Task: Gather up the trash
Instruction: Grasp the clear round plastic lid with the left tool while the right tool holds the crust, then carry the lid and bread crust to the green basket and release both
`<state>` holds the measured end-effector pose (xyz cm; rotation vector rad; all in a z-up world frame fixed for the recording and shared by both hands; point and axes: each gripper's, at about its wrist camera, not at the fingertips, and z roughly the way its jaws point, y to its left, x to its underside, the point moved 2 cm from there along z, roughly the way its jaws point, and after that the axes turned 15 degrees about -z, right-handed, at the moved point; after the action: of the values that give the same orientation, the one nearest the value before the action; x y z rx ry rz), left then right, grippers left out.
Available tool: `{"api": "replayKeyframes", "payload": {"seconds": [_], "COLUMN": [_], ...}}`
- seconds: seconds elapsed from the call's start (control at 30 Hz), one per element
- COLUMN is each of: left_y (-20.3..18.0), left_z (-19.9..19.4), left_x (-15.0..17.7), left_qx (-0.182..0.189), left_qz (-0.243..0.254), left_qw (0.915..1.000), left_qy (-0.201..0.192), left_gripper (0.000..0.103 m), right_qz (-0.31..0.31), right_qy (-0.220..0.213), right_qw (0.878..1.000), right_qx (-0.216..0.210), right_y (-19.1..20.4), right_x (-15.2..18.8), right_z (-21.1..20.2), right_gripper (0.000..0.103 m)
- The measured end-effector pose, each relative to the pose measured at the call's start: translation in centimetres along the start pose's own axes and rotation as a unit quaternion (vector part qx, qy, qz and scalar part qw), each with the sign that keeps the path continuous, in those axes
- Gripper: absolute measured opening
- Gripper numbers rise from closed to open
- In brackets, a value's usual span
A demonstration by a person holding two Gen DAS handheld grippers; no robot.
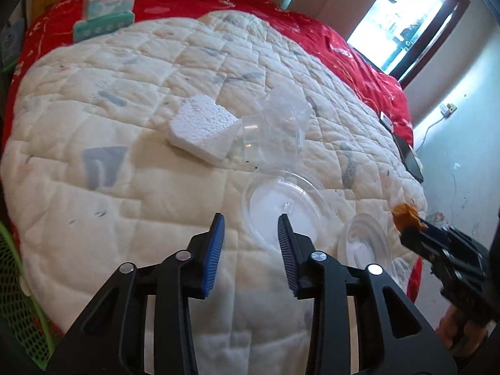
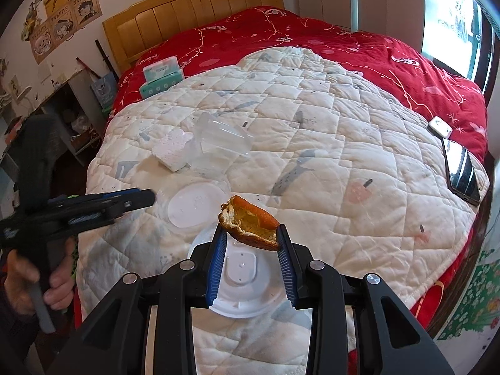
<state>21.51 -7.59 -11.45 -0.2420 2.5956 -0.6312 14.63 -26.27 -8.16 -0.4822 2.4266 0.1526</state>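
Observation:
My right gripper (image 2: 251,229) is shut on an orange peel (image 2: 248,223) and holds it above a clear plastic lid (image 2: 240,281) near the bed's front edge; gripper and peel (image 1: 407,215) also show in the left wrist view. My left gripper (image 1: 251,218) is open and empty, over the quilt beside a second clear lid (image 1: 281,200). It shows at the left in the right wrist view (image 2: 137,198). A white foam block (image 1: 200,128) and a clear plastic cup on its side (image 1: 275,125) lie mid-quilt.
A white quilt (image 2: 343,156) covers a red bedspread (image 2: 406,72). Tissue packs (image 2: 161,76) sit near the headboard. A phone (image 2: 462,172) and a small white device (image 2: 440,126) lie at the right edge. A green mesh basket (image 1: 18,306) is at the left.

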Motion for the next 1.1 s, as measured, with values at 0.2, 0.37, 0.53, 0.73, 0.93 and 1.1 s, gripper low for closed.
{"api": "replayKeyframes", "payload": {"seconds": [0.2,0.37,0.53,0.73,0.93,1.1], "left_y": [0.2,0.2,0.7,2.1,5.2,8.4], "left_z": [2.5,2.7,1.1,-2.4,-7.3,-11.0], "left_x": [-0.5,-0.8,-0.5,0.2,1.3,2.3], "left_qx": [-0.022,-0.031,-0.038,-0.04,-0.03,-0.03], "left_qz": [-0.004,-0.003,-0.007,-0.008,-0.036,-0.07], "left_qw": [0.9997,0.9995,0.9991,0.9982,0.996,0.9918], "left_qy": [0.014,0.006,-0.017,-0.044,-0.076,-0.102], "left_gripper": [0.023,0.004,0.002,0.002,0.002,0.002], "right_qz": [0.006,0.015,0.014,0.009,-0.006,-0.026], "right_qy": [-0.001,0.0,-0.003,-0.011,-0.018,-0.02], "right_qw": [1.0,1.0,1.0,1.0,0.999,0.998], "right_qx": [-0.001,-0.004,-0.009,-0.019,-0.033,-0.049], "right_y": [-0.4,-0.6,0.0,1.7,4.2,6.9], "right_x": [0.6,1.1,1.1,0.6,0.0,-0.8], "right_z": [-0.1,0.0,-0.3,-0.7,-1.2,-1.3], "right_gripper": [0.032,0.032,0.032,0.032,0.032,0.032]}}
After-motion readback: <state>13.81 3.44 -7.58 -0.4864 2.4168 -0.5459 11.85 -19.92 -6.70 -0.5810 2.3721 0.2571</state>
